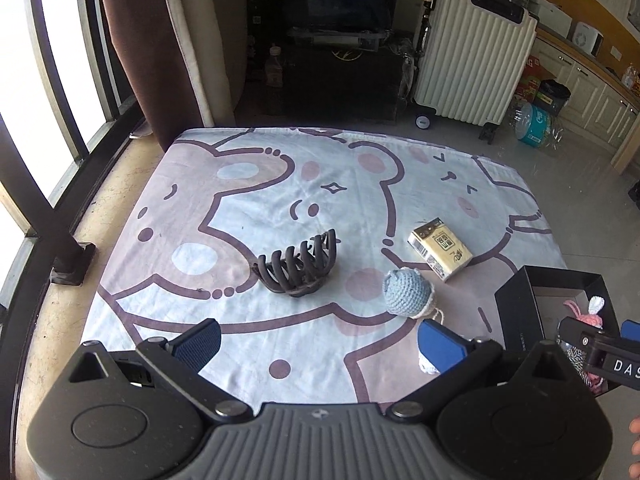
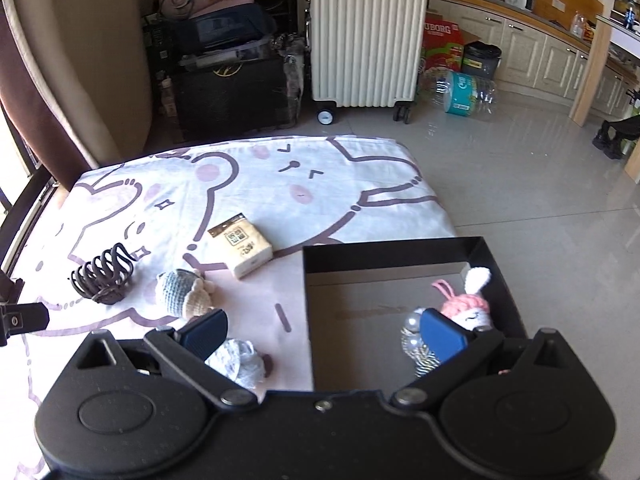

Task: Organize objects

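Looking from the left wrist, our left gripper (image 1: 318,344) is wide open and empty; the stiff hair claw (image 1: 298,267) lies ahead, best pinched across its ribs. From the right wrist, our right gripper (image 2: 322,334) is open, empty, over the black box (image 2: 394,249) edge.

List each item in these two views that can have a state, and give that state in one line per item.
Left hand-held gripper: open, empty.
Right hand-held gripper: open, empty.
Black rectangular cardboard box: open, no lid visible.
Pink crocheted bunny doll: inside the box.
Dark brown plastic claw hair clip: closed, on the blanket.
Yellow tissue pack: lying flat on the blanket.
Blue-and-cream crocheted toy: outside the box.
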`<act>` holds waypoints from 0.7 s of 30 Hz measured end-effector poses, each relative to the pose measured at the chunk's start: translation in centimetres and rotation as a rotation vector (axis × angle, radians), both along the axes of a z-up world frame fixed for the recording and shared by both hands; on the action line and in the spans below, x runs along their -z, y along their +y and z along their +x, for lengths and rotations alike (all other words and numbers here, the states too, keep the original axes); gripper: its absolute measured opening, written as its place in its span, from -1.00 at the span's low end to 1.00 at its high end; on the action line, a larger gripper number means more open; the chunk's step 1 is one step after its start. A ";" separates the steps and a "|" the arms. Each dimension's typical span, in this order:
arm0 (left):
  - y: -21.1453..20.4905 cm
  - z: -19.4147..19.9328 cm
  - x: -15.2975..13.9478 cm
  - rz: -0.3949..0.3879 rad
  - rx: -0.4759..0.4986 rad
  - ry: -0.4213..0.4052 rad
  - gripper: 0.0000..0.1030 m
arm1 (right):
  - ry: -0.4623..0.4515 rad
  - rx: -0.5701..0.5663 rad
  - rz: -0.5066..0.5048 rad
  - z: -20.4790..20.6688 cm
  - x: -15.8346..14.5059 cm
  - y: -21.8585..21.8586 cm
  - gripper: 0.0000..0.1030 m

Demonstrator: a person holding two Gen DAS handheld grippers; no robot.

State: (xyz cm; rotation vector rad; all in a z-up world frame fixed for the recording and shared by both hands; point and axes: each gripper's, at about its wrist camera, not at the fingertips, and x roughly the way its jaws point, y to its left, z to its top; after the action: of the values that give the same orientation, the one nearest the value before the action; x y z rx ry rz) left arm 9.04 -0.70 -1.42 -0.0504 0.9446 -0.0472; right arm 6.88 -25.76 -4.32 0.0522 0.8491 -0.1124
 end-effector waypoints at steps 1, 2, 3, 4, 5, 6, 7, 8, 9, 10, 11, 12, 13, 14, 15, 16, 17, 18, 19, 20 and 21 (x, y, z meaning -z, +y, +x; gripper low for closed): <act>0.2 0.0 -0.1 -0.002 -0.003 -0.006 1.00 | -0.001 -0.005 0.000 0.1 0.0 0.3 1.00; 0.4 0.0 -0.2 -0.002 -0.003 -0.012 1.00 | -0.001 -0.010 0.001 0.2 0.0 0.6 1.00; 0.6 0.1 -0.3 0.000 -0.002 -0.020 1.00 | -0.001 -0.014 0.004 0.3 0.1 0.8 1.00; 0.8 0.1 -0.4 0.005 0.001 -0.028 1.00 | -0.002 -0.017 0.012 0.5 0.1 1.0 1.00; 0.9 0.1 -0.4 0.013 0.005 -0.036 1.00 | -0.005 -0.019 0.021 0.5 0.1 1.1 1.00; 1.1 0.2 -0.4 0.021 0.007 -0.043 1.00 | -0.009 -0.022 0.027 0.6 0.1 1.3 1.00; 1.3 0.2 -0.4 0.026 0.006 -0.047 1.00 | -0.014 -0.027 0.028 0.7 0.1 1.5 1.00; 1.6 0.3 -0.4 0.027 0.003 -0.048 1.00 | -0.017 -0.030 0.026 0.7 0.1 1.7 1.00; 1.8 0.4 -0.3 0.024 -0.002 -0.047 1.00 | -0.020 -0.033 0.025 0.8 0.1 1.9 1.00; 2.1 0.5 -0.2 0.020 -0.007 -0.045 1.00 | -0.021 -0.037 0.026 0.9 0.1 2.1 1.00; 2.3 0.6 -0.1 0.015 -0.012 -0.043 1.00 | -0.022 -0.045 0.031 1.0 0.2 2.3 1.00; 2.6 0.6 -0.1 0.012 -0.018 -0.041 1.00 | -0.021 -0.053 0.037 1.1 0.2 2.5 1.00; 2.8 0.7 0.0 0.010 -0.023 -0.041 1.00 | -0.019 -0.060 0.040 1.2 0.2 2.7 1.00; 3.0 0.8 0.1 0.008 -0.027 -0.041 1.00 | -0.018 -0.065 0.040 1.2 0.3 2.9 1.00; 3.1 0.9 0.1 0.007 -0.032 -0.040 1.00 | -0.019 -0.068 0.035 1.3 0.3 3.0 1.00; 3.3 0.9 0.2 0.006 -0.038 -0.038 1.00 | -0.021 -0.072 0.032 1.3 0.3 3.1 1.00; 3.4 1.0 0.3 0.006 -0.042 -0.037 1.00 | -0.022 -0.075 0.031 1.3 0.4 3.2 1.00; 3.5 1.1 0.4 0.005 -0.047 -0.037 1.00 | -0.024 -0.077 0.032 1.4 0.4 3.3 1.00; 3.6 1.2 0.5 0.005 -0.051 -0.037 1.00 | -0.026 -0.078 0.035 1.5 0.4 3.2 1.00; 3.7 1.4 0.6 0.005 -0.053 -0.035 1.00 | -0.029 -0.076 0.039 1.5 0.4 3.2 1.00; 3.8 1.5 0.7 0.006 -0.052 -0.034 1.00 | -0.031 -0.075 0.044 1.5 0.4 3.2 1.00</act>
State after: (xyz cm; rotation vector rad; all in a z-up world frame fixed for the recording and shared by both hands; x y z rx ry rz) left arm 10.53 3.08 -2.15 -0.0688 0.9087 0.0027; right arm 8.41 -22.61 -4.67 0.0632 0.8215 -0.0227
